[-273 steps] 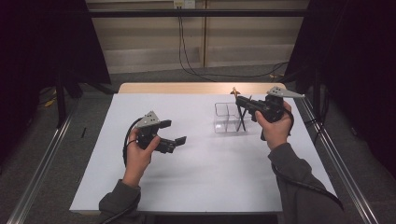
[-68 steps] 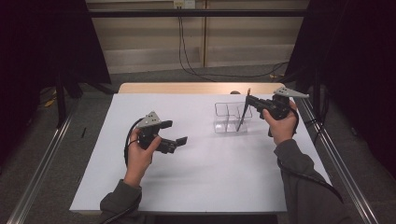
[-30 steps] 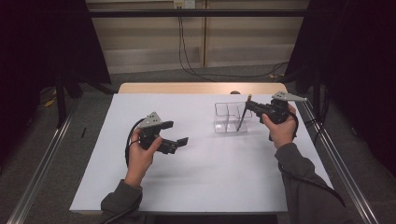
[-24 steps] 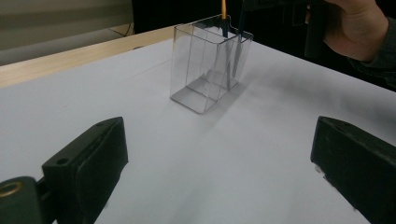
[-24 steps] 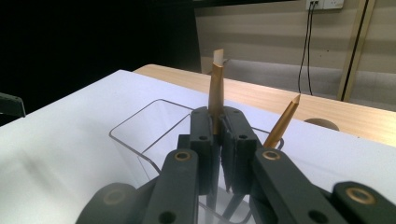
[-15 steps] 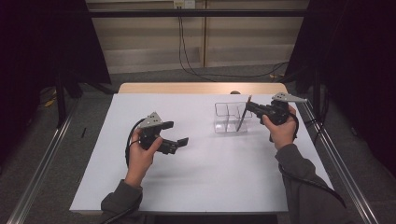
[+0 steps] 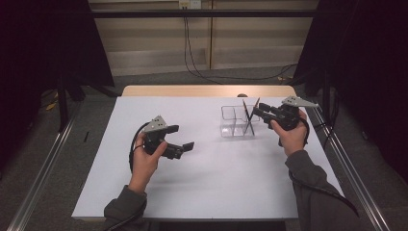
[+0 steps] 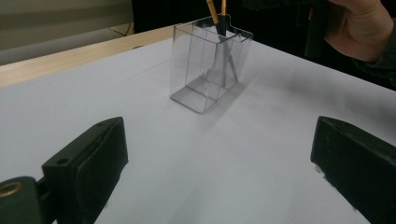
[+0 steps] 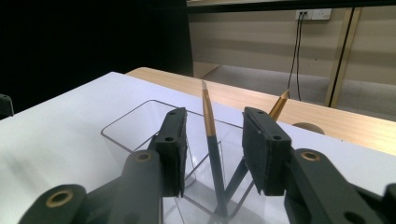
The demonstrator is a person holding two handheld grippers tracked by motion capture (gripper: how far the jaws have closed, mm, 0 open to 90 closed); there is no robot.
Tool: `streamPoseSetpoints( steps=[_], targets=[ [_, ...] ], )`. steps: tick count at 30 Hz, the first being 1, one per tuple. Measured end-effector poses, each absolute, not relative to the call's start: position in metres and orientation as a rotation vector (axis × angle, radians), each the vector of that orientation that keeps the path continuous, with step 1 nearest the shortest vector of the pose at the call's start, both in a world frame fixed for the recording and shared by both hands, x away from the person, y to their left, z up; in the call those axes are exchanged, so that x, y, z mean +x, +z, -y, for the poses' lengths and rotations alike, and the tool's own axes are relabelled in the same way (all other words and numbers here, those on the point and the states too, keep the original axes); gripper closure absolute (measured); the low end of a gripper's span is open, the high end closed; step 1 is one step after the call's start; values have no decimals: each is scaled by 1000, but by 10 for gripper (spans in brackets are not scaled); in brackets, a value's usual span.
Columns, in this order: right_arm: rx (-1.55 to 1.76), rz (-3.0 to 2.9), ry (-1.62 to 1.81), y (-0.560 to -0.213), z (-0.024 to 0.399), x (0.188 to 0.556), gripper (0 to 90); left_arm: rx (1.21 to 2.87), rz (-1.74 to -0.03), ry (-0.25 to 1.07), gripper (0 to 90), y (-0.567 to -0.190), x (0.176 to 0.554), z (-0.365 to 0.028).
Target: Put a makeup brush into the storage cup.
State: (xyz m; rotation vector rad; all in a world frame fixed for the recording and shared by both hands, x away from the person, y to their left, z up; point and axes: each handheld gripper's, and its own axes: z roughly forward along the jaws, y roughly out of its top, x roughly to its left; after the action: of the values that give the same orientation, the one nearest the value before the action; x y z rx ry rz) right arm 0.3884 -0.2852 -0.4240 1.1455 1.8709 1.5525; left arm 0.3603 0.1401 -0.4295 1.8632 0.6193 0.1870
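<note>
Left gripper (image 7: 180,148) sits nearest, over the near-left part of the white table (image 7: 211,192). Jaws spread wide, nothing between them, only bare table under them in the left gripper view. Clear white surface on all sides of it; near edge and left edge well apart.

Right gripper (image 7: 257,111) farther back on the right, held just beside the right end of the clear box (image 7: 235,122). Jaws have just been opening. They now stand partly apart with a pencil (image 9: 210,140) between them; in the right gripper view a gap shows on each side of the shaft, pads not pressing it. That pencil stands in the box's right-hand compartment, leaning, gold tip up. A second pencil (image 9: 279,106) leans the other way in the same compartment, its tip past the right-hand jaw, the two shafts crossing low down.

Box stands upright on the far right quarter of the table, its other compartment bare. Behind it a strip of white, then the wooden edge (image 7: 207,90). Right edge of the table near the right hand (image 7: 291,137); open room lies toward the middle.
</note>
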Motion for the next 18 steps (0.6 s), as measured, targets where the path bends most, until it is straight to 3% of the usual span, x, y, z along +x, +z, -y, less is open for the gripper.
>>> streamPoseSetpoints(
  steps=[18],
  targets=[
    [1122, -1882, 1569, -422, 283, 380, 420, 1857, -611, 195, 37, -427, 359, -141]
  ],
)
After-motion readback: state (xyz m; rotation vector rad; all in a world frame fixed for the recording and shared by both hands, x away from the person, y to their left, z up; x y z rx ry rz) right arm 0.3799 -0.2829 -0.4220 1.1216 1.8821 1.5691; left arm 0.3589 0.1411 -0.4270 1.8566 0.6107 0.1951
